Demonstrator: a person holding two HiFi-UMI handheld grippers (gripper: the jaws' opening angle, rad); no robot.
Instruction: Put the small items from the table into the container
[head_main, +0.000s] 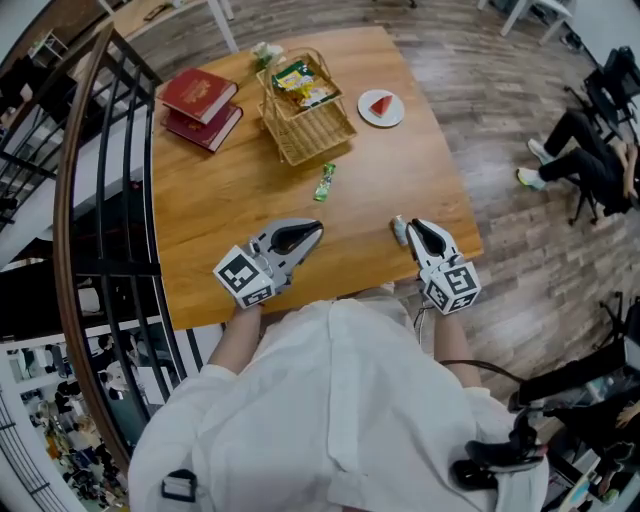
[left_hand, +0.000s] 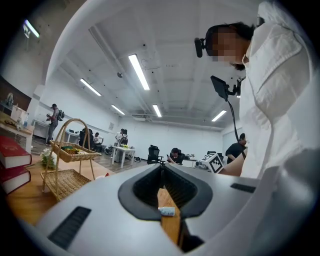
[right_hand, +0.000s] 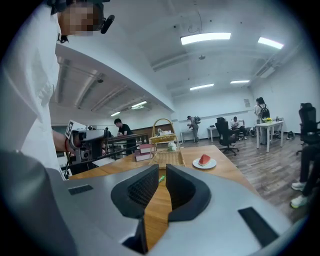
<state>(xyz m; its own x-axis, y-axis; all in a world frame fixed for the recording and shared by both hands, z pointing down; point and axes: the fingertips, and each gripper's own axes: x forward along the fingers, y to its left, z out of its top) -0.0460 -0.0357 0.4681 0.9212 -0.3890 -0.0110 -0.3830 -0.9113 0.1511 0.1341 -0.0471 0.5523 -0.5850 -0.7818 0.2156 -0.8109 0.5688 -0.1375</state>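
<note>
"While the green packet (head_main: 324, 182) lies mid-table, just below the wicker basket (head_main: 305, 110) at upper centre, a small pale item (head_main: 399, 230) sits just beside the right gripper (head_main: 412, 226), near the lower right edge of the table (head_main: 230, 200)."

"And the jaws?"

"Nearly together and empty on both; the left gripper (head_main: 314, 232) sits at lower centre."

"Then closed jaws may nudge that item over the edge. Bare wood up to the basket leaves room; books (head_main: 202, 105) and plate (head_main: 381, 107) flank it."
</note>
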